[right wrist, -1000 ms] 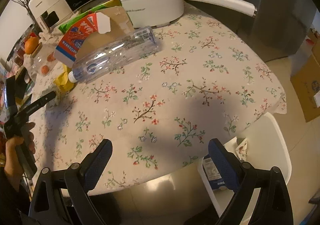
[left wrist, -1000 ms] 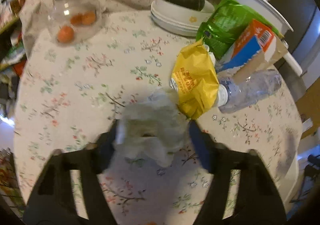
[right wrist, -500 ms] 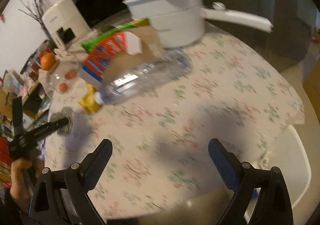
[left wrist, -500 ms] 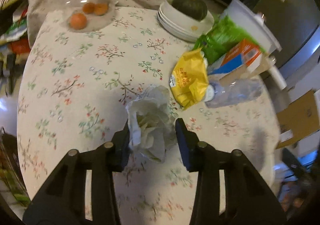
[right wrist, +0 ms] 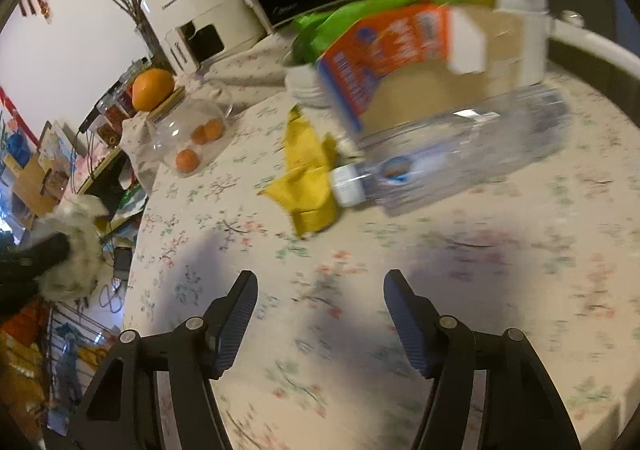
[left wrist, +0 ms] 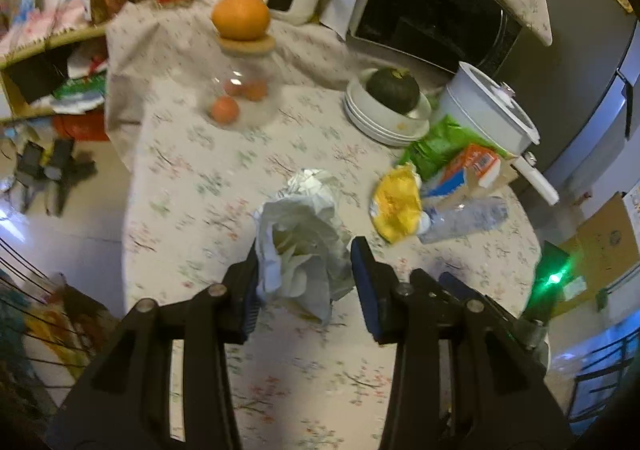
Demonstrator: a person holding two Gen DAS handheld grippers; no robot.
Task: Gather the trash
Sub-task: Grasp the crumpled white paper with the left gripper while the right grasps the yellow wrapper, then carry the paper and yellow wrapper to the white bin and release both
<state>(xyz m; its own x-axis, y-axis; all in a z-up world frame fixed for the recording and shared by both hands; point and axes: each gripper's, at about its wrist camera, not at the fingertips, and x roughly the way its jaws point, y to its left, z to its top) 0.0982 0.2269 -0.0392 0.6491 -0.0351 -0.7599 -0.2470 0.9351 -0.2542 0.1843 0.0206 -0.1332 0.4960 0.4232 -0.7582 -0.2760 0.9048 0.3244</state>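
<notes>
A second ago the left gripper [left wrist: 304, 270] stood wide around the crumpled white wad [left wrist: 304, 246] on the cloth; now its fingers [left wrist: 250, 290] have closed in against it and the wad hangs lifted above the table [left wrist: 192, 210], just below the centre of the left wrist frame — the near finger presses its left side, while the far finger looks just shy of its right, so the hold seems light. The right wrist view confirms it: the wad [right wrist: 76, 246] sits at the far left edge of the frame, off the table's rim. First piece collected, by my reading; it wants a bin, which no current view clearly shows. The right gripper [right wrist: 316, 314] has swung toward the remaining trash, fingers apart and empty — the yellow wrapper [right wrist: 308, 178], clear bottle [right wrist: 452, 158] and orange carton [right wrist: 384, 66] lie touching in a heap at upper centre of its frame. The table wears a floral cloth; a jar with small oranges [left wrist: 236, 98], stacked plates holding a dark squash [left wrist: 390, 106], a white pot [left wrist: 492, 110] and a microwave [left wrist: 432, 6] crowd the upper frame, in a dim, cluttered room.
</notes>
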